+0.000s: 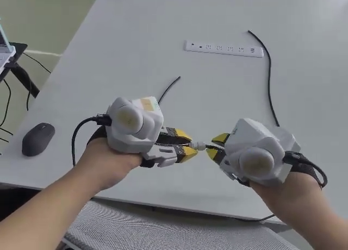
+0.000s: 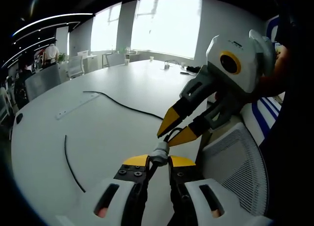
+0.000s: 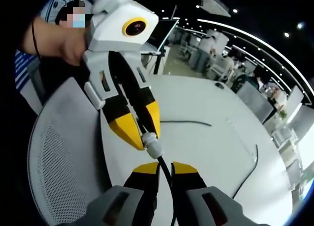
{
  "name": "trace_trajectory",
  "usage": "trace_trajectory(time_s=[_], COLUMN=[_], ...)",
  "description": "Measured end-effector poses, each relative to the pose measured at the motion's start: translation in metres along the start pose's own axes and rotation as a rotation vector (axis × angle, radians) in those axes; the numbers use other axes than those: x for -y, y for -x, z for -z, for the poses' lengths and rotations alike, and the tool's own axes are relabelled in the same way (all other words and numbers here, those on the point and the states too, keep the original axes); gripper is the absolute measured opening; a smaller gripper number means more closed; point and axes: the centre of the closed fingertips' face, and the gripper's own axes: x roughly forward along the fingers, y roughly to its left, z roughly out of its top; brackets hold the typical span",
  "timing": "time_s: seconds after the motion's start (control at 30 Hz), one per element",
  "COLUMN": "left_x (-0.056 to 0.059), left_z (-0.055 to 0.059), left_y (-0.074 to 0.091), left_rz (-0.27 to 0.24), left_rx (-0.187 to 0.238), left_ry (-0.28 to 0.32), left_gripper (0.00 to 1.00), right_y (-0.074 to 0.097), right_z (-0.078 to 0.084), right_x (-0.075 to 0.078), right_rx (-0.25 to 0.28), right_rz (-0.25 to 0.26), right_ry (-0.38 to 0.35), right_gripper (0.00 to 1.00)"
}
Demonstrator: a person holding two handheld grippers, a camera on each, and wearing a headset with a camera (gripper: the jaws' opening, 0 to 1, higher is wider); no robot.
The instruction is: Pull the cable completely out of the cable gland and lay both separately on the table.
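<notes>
A small white cable gland (image 1: 200, 146) hangs in the air between my two grippers, just above the table's near edge. My left gripper (image 1: 187, 145) is shut on the gland (image 2: 159, 150), which sits between its yellow tips. A thin black cable (image 3: 166, 174) leaves the gland (image 3: 152, 143) and runs between the yellow tips of my right gripper (image 3: 166, 168), which is shut on it. The two grippers point at each other, tips almost touching. In the left gripper view the right gripper (image 2: 175, 130) comes in from the right.
A white power strip (image 1: 223, 48) lies at the far middle of the white table (image 1: 136, 38), with its black cord (image 1: 269, 81) trailing toward me. A loose black cable end (image 1: 169, 89) lies behind the left gripper. A dark mouse (image 1: 38, 138) sits at the left edge. A mesh chair (image 1: 163, 228) is below.
</notes>
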Motion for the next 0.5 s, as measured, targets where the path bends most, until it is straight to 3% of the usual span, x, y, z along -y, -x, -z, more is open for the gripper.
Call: trace_trajectory(time_s=[0.23,0.5], left_x=[0.0,-0.003], left_z=[0.006,0.005], left_y=[-0.004,-0.004], left_rz=[-0.004,-0.016], left_rx=[-0.019,-0.006], left_ry=[-0.004,0.004], left_gripper=[0.16,0.16], right_y=[-0.003,-0.004], right_z=[0.005,0.013], right_x=[-0.002,0.005], right_rx=[-0.016,-0.016], right_rz=[-0.004,0.015], right_ry=[0.001,-0.085], right_gripper=[0.02,0.01])
